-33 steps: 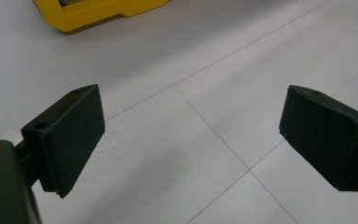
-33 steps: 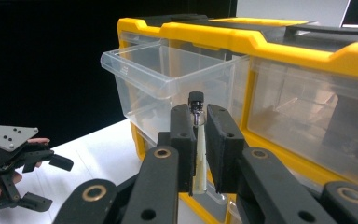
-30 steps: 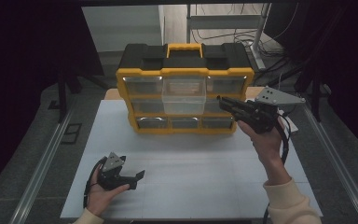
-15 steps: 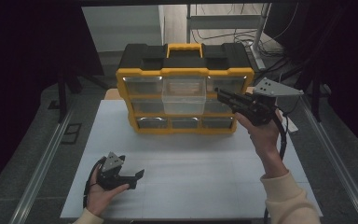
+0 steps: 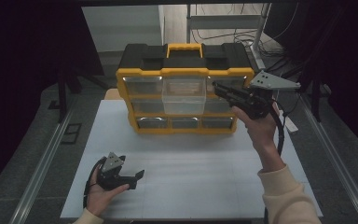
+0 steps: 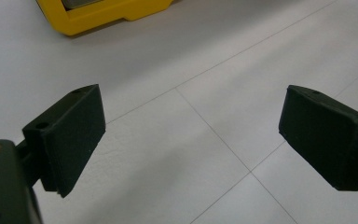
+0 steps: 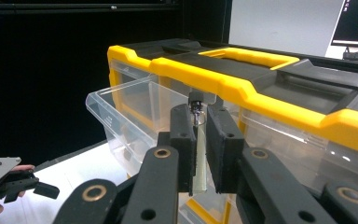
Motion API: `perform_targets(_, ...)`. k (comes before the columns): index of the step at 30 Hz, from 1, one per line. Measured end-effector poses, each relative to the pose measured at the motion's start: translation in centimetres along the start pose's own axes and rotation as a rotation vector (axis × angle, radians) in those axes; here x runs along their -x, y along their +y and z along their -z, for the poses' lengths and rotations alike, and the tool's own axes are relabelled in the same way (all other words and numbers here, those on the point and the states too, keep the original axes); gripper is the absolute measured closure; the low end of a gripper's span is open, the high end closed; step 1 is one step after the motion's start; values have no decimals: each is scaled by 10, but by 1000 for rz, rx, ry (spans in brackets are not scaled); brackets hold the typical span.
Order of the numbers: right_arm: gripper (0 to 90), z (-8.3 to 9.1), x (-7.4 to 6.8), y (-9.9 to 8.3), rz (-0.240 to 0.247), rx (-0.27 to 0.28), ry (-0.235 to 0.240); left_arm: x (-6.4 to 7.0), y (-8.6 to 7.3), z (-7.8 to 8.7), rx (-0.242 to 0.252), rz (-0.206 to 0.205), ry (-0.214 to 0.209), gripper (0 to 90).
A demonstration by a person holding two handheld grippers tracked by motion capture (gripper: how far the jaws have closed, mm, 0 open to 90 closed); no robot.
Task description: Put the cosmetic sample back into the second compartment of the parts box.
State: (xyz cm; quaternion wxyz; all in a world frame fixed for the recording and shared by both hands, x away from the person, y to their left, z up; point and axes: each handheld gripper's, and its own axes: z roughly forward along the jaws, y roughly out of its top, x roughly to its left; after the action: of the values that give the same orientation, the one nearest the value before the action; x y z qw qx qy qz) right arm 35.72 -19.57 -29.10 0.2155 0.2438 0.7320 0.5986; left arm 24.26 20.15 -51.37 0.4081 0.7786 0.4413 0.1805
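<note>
Right gripper (image 7: 199, 140) clamps a slim clear vial in front of a yellow and black drawer organiser.

The right gripper's two black jaws press on either side of an upright clear vial (image 7: 197, 154) with a dark cap showing above the jaw tips. Just beyond the tips, one clear drawer (image 7: 121, 116) stands pulled out of the top row of the organiser (image 7: 270, 105), and the vial sits close to the drawer's rim. In the high view the right gripper (image 5: 223, 91) is held up at the organiser's (image 5: 184, 74) right front, at top-row level. Well away, near the front left of the white table (image 5: 205, 163), the left gripper (image 5: 137, 176) rests low in the hand, jaws spread wide with nothing between them.
</note>
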Motion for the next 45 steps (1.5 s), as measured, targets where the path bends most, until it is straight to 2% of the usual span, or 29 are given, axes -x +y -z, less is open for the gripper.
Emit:
perform_targets(12, 812, -8, -1, 8, 6, -2, 0, 0, 0, 0, 0, 0, -4, 79)
perform_targets(32, 811, -30, -2, 22, 11, -5, -9, 0, 0, 0, 1, 0, -2, 79)
perform_targets(45, 812, -45, -1, 27, 12, -31, -11, 0, 0, 0, 1, 0, -2, 80)
